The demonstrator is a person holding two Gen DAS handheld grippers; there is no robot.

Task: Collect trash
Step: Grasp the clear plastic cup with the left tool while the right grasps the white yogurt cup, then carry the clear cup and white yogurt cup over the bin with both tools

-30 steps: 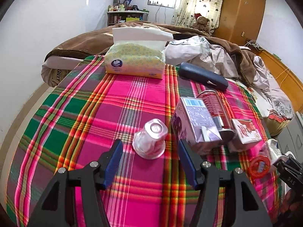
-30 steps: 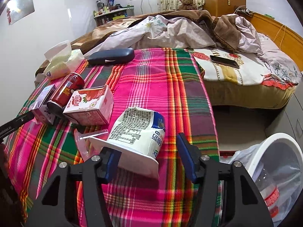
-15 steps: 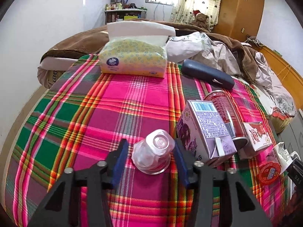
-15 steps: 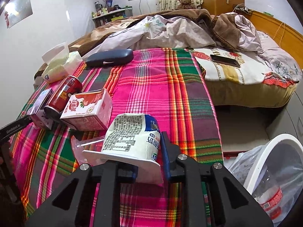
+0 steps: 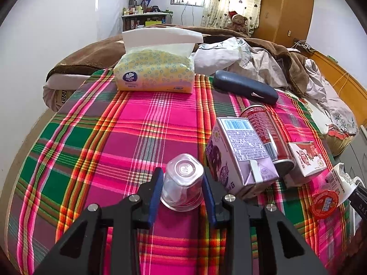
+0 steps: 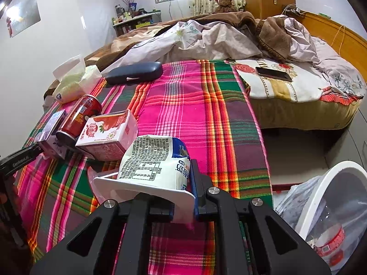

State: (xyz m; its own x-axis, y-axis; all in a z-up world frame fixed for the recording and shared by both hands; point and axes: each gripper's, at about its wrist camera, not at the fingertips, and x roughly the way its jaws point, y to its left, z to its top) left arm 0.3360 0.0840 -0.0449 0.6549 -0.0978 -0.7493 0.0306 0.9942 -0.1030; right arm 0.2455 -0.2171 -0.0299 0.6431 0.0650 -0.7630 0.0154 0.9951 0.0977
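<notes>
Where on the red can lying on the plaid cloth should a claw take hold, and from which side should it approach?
Grip the red can across its round body at mid-length, coming from above. It lies on its side, wedged between the purple carton and the strawberry carton, so only its upper curve is open.

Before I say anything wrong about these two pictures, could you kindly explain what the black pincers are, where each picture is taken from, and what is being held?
No robot arm here: a person holds a two-finger tool in each hand, and a fisheye camera on each looks along its fingers. In the left view, the left tool is shut on an upturned clear plastic cup on the plaid cloth. In the right view, the right tool is shut on a white yogurt cup. Beside them lie a purple carton, a red can, a red-and-white carton, a tissue pack and a dark case. A lined white bin stands to the right.
</notes>
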